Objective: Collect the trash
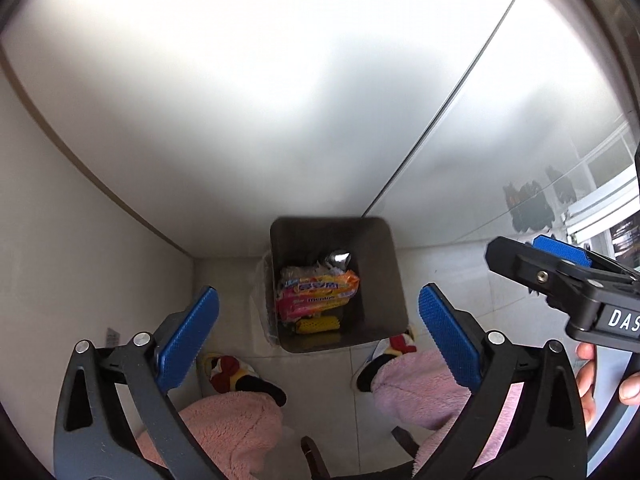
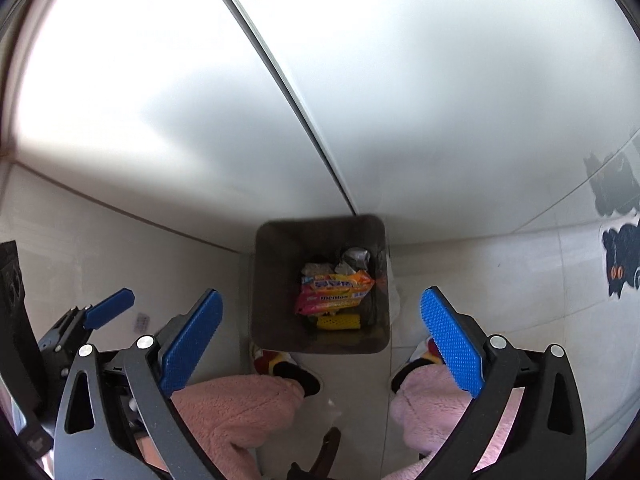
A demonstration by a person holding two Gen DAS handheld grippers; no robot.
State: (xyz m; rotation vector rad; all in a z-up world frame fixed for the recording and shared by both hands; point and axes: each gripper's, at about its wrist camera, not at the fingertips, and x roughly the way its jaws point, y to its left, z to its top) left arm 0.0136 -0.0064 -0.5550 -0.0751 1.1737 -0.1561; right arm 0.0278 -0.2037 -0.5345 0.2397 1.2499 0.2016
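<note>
Both grippers hang over a dark square trash bin that stands on pale floor tiles in a corner where frosted white panels meet. The left gripper has its blue ribbed pads spread wide with nothing between them; the right gripper is likewise fully apart and empty. In the left wrist view the bin sits at twelve o'clock from the gripper's gap, and the right gripper shows at about three o'clock; in the right wrist view the bin is again at twelve o'clock, with the left gripper at nine. The trash lies at the bottom of the bin: a pink and orange Mentos wrapper on top, the word "mentos" readable on it, a yellow dotted piece at its six o'clock, and crumpled silvery foil at its twelve. All of it looks light, thin and crinkly, likely slippery film that would buckle under the pads, so a pinch across a folded edge would probably hold best. A clear plastic bag appears to hang outside the bin wall. The letters "DAS" show on the right gripper's body. Below, pink fleece trousers and cartoon slippers flank the bin.
</note>
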